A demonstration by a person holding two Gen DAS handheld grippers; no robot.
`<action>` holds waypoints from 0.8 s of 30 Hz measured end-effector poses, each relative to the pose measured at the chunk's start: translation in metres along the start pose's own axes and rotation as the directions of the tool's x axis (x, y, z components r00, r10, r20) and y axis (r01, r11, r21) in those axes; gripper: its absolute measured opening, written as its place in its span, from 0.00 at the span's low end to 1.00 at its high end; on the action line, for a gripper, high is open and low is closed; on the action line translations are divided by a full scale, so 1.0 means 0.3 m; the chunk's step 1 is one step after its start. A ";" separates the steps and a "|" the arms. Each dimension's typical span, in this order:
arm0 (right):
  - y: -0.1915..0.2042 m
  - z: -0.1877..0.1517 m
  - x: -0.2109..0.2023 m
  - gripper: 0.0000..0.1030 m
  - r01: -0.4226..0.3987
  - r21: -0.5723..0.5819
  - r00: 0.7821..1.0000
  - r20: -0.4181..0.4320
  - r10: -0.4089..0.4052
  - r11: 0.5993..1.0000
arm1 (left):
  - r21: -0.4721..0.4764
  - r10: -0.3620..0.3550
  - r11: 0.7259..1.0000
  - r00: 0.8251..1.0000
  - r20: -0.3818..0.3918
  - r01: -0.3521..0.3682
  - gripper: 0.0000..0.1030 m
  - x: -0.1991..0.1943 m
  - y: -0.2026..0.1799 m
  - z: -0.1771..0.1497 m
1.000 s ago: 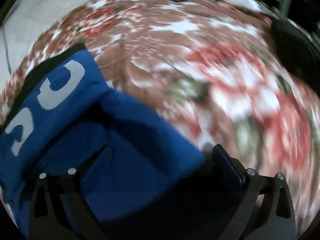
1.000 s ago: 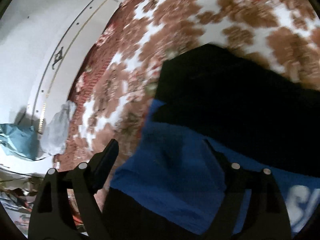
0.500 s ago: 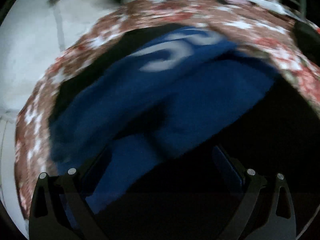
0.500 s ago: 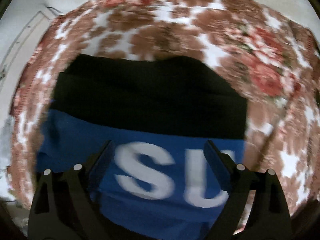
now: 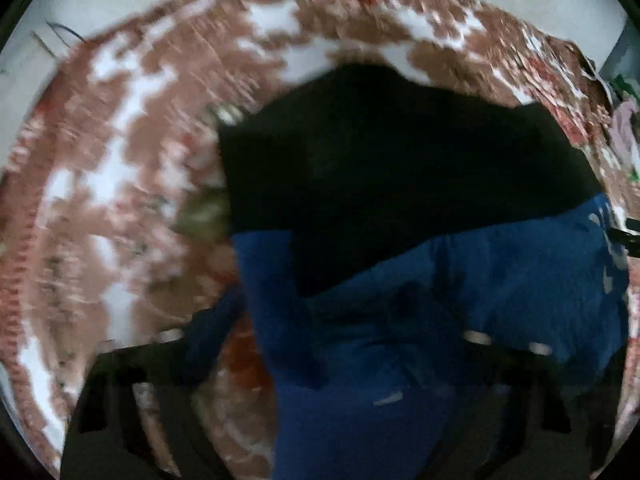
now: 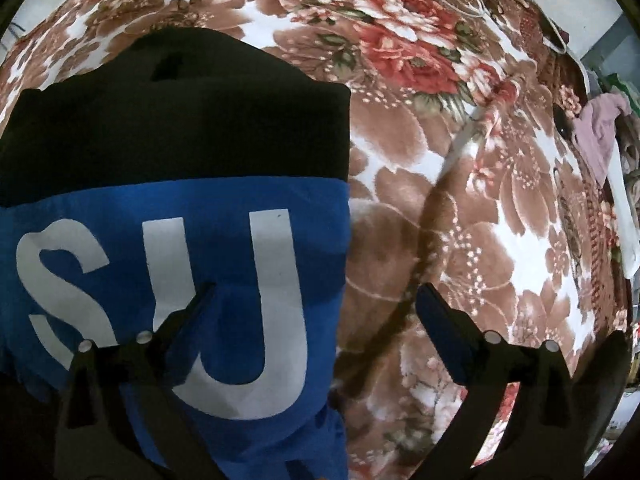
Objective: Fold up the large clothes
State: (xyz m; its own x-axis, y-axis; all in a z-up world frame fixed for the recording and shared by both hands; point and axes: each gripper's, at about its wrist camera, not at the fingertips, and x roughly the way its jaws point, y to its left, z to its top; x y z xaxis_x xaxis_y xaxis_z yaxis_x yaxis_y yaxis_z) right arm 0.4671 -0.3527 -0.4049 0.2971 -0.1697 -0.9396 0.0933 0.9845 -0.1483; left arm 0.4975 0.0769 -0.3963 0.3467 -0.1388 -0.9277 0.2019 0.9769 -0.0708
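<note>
A black and blue garment with large white letters lies folded on a floral blanket. In the right wrist view my right gripper is open and empty, hovering over the garment's right edge, left finger over the letters. In the blurred left wrist view the same garment fills the centre and right, black part far, blue part near. My left gripper is open wide, with blue cloth between its fingers; I cannot tell whether they touch it.
The brown, white and red floral blanket covers the bed. A pink cloth and white items lie at the far right edge of the bed. A pale wall shows beyond the blanket.
Both grippers swung across the garment. The right view moved right, so the garment now sits on its left. The left view turned so the black part is far and centre.
</note>
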 end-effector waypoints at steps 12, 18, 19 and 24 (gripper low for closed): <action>0.010 0.026 0.030 0.95 -0.013 -0.004 1.000 0.011 0.013 1.000 | 0.065 0.017 0.998 0.999 0.038 -0.020 0.35 -0.102 -0.007 0.051; 0.006 0.013 0.081 0.95 -0.059 -0.001 0.998 0.022 0.059 0.998 | 0.171 0.099 0.981 0.995 -0.020 -0.094 0.46 0.035 -0.024 0.006; -0.009 0.009 0.083 0.95 -0.081 0.034 0.997 0.015 0.080 0.996 | 0.178 0.113 0.978 0.994 -0.012 -0.109 0.57 0.042 -0.027 -0.008; -0.014 -0.007 -0.012 0.95 -0.084 0.082 0.995 0.060 0.079 0.993 | 0.113 0.127 0.984 0.988 0.088 -0.137 0.80 -0.094 0.003 -0.052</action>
State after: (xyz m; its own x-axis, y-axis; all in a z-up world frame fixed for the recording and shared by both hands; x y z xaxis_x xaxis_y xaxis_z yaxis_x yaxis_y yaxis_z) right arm 0.4635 -0.3563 -0.4016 0.3602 -0.0934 -0.9282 0.1459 0.9884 -0.0429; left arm 0.4737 0.0842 -0.3759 0.4486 -0.0273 -0.8933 0.2548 0.9620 0.0985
